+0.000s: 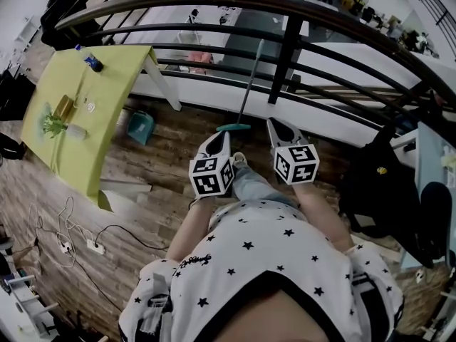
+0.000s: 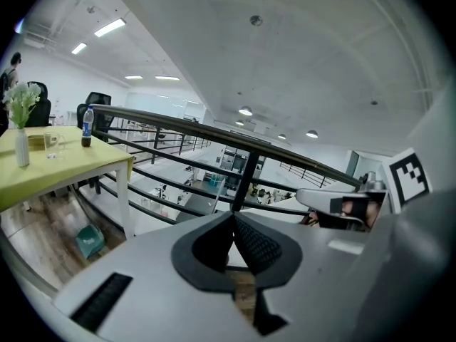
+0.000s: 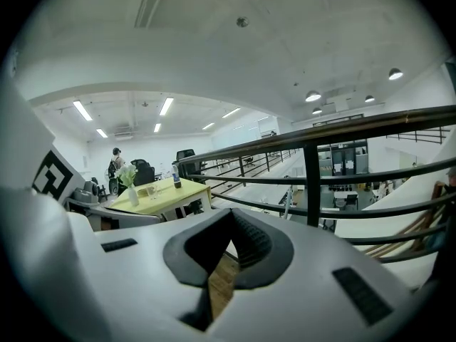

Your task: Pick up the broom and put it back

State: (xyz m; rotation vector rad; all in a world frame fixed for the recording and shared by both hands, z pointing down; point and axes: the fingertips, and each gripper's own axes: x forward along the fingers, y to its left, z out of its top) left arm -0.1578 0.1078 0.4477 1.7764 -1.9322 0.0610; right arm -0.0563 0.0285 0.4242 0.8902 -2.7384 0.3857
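Observation:
In the head view the broom (image 1: 244, 91) stands leaning on the black railing (image 1: 283, 55), its teal head (image 1: 234, 127) on the wooden floor and its pale handle slanting up to the bars. Both grippers are held side by side in front of the person, just short of the broom head. The left gripper (image 1: 221, 138) points at the broom head from below and left, its jaws shut with nothing between them (image 2: 234, 216). The right gripper (image 1: 275, 125) is to the right of the head, also shut and empty (image 3: 229, 216).
A yellow-green table (image 1: 85, 112) at the left carries a bottle (image 1: 93, 63) and a vase of flowers (image 1: 58, 127). A teal bin (image 1: 140, 127) lies by its leg. Cables and a power strip (image 1: 92, 246) lie on the floor. A black chair (image 1: 377, 180) stands at the right.

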